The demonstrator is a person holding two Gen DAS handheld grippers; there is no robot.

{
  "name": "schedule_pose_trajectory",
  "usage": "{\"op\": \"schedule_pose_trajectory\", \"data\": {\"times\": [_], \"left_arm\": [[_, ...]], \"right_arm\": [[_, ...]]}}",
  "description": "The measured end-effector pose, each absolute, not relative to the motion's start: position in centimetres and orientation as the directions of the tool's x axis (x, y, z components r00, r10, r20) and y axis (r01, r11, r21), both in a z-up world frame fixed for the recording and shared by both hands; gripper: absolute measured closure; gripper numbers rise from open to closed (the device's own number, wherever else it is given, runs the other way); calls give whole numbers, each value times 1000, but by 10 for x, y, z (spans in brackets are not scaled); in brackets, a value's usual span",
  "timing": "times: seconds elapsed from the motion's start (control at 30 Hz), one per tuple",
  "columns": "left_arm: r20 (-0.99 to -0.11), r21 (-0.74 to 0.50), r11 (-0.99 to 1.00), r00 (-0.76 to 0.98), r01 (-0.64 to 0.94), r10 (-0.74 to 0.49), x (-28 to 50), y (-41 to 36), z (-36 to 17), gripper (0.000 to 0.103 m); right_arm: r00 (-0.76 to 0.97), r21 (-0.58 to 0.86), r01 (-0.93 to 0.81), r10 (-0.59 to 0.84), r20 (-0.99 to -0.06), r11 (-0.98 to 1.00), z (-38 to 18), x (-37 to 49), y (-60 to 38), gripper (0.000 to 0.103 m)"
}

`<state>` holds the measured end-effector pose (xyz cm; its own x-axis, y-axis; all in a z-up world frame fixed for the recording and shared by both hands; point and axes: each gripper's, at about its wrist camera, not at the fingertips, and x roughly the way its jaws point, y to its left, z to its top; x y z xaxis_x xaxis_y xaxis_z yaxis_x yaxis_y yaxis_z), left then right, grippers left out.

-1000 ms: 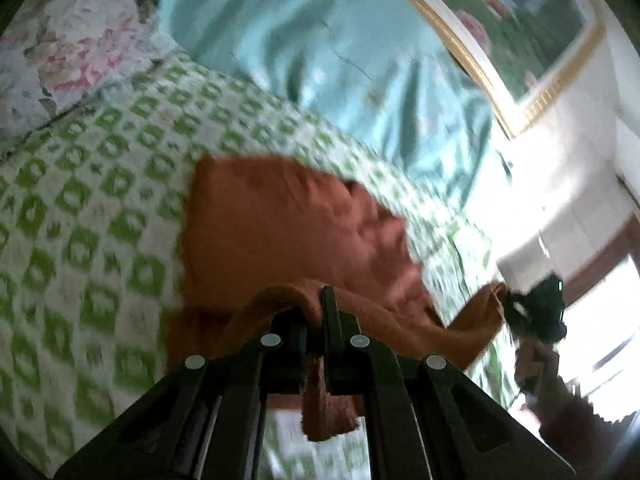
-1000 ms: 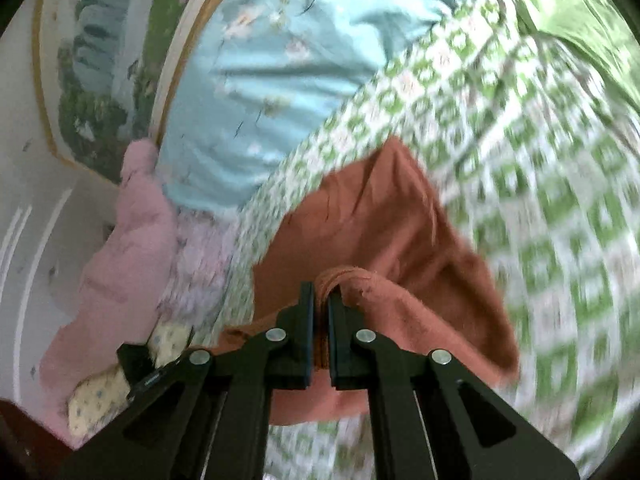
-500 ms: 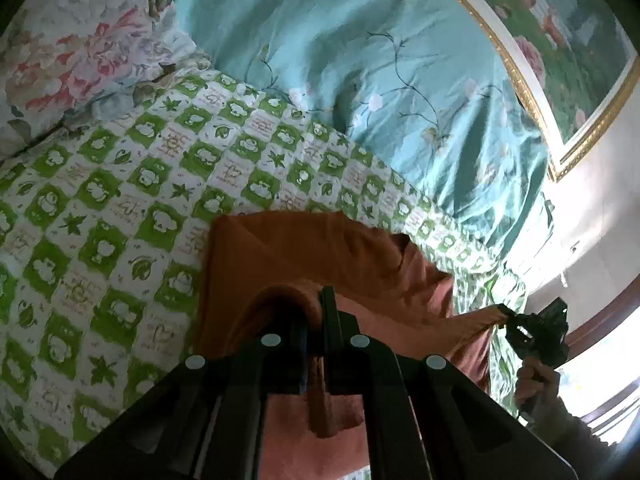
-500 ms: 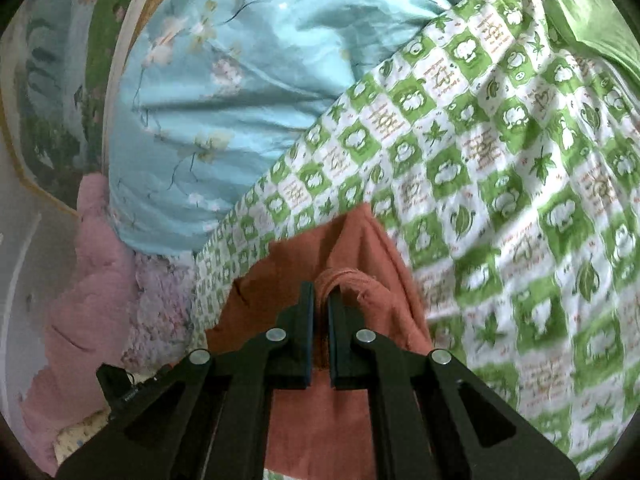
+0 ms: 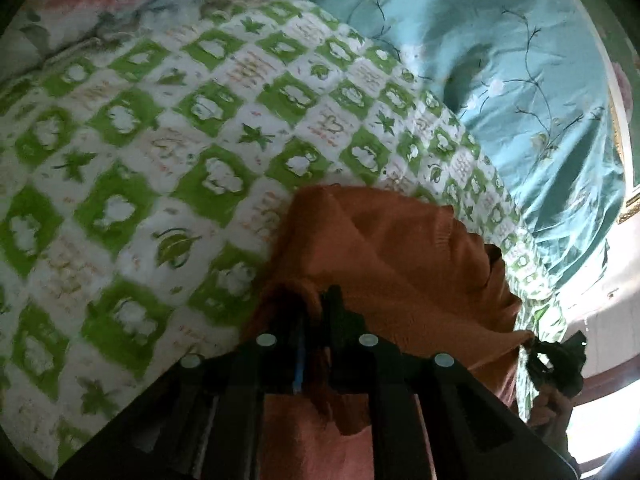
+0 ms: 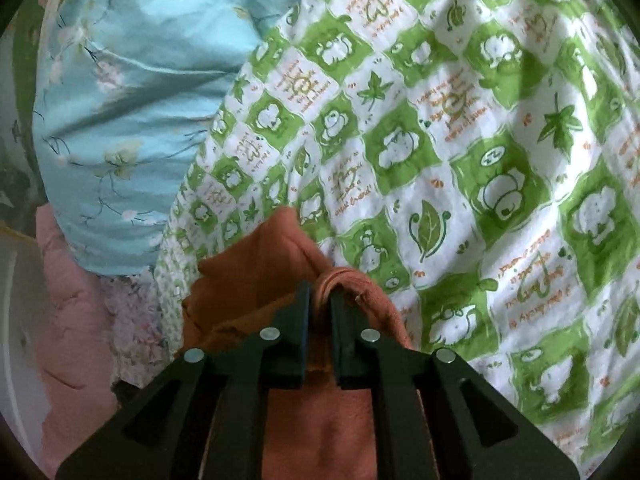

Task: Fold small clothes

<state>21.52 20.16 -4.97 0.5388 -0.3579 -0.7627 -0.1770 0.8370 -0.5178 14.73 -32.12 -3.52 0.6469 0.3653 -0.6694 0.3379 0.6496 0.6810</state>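
Green-and-white checked sheet (image 6: 460,152) spreads ahead of both claws; its orange script is too small to read. Ahead of them the blue quilt (image 5: 500,80) lies. The rust garment (image 5: 392,256) lies on the sheet. Left claw (image 5: 318,300) and right claw (image 6: 320,292) each pinch a fold of it, jaws narrow, opening.

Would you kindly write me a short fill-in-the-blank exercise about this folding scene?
1. The garment being folded is ____ in colour.
2. It lies on a quilt checked in white and ____.
3. Fabric sits between the jaws of the left gripper and the right gripper, so ____ grippers have hold of it.
4. Beyond the quilt lies a ____ floral sheet.

Missing words: orange; green; both; blue
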Motion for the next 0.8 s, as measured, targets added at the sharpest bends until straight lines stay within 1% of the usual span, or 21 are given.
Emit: {"op": "schedule_pose_trajectory", "data": {"times": [0.07, 0.1, 0.17, 0.23, 0.3, 0.37, 0.4, 0.43, 0.53, 0.6, 0.63, 0.67, 0.7, 0.73, 0.77, 0.8], "left_arm": [[-778, -470, 869, 538, -156, -325, 201, 193, -36, 86], [-773, -467, 874, 542, -134, -330, 194, 188, -30, 85], [-762, -477, 876, 529, -67, -374, 178, 169, -19, 84], [-740, -517, 856, 497, 10, -453, 163, 142, -13, 82], [-727, -555, 825, 419, 109, -545, 153, 101, -19, 79], [-751, -526, 831, 361, 178, -553, 152, 69, -28, 78], [-782, -487, 848, 327, 211, -530, 153, 50, -39, 78], [-793, -478, 850, 309, 221, -526, 156, 42, -45, 78], [-820, -472, 860, 263, 192, -509, 172, 33, -69, 79], [-808, -501, 849, 261, 168, -529, 183, 41, -72, 80], [-808, -498, 852, 270, 162, -523, 190, 45, -71, 80], [-815, -478, 864, 286, 159, -504, 197, 48, -68, 80], [-824, -452, 879, 307, 152, -476, 204, 54, -65, 80], [-828, -439, 888, 320, 140, -460, 213, 58, -63, 80], [-830, -431, 894, 335, 123, -446, 223, 68, -60, 80], [-830, -423, 901, 357, 99, -429, 233, 78, -57, 80]], "right_arm": [[661, 655, 323, 332, -673, 683, -21, 137, -320, 81], [669, 642, 310, 319, -672, 701, -14, 130, -319, 80], [670, 626, 278, 320, -670, 729, -5, 121, -310, 79], [658, 596, 236, 326, -679, 767, 0, 117, -294, 78], [647, 565, 169, 341, -682, 808, 6, 110, -274, 74], [626, 538, 112, 361, -691, 836, 8, 106, -251, 62], [615, 531, 72, 382, -690, 844, 9, 104, -239, 60], [607, 523, 35, 397, -688, 852, 9, 103, -229, 58], [558, 501, -60, 445, -700, 864, 9, 103, -204, 58], [512, 544, -112, 517, -685, 832, 2, 103, -198, 58], [439, 546, -134, 544, -715, 827, -8, 108, -192, 58], [388, 515, -141, 526, -757, 846, -17, 112, -188, 58], [335, 451, -154, 475, -813, 879, -29, 116, -183, 58], [303, 408, -168, 441, -845, 897, -38, 120, -182, 58], [286, 377, -171, 412, -865, 910, -48, 126, -186, 62], [294, 373, -157, 404, -866, 914, -51, 134, -193, 63]]}}
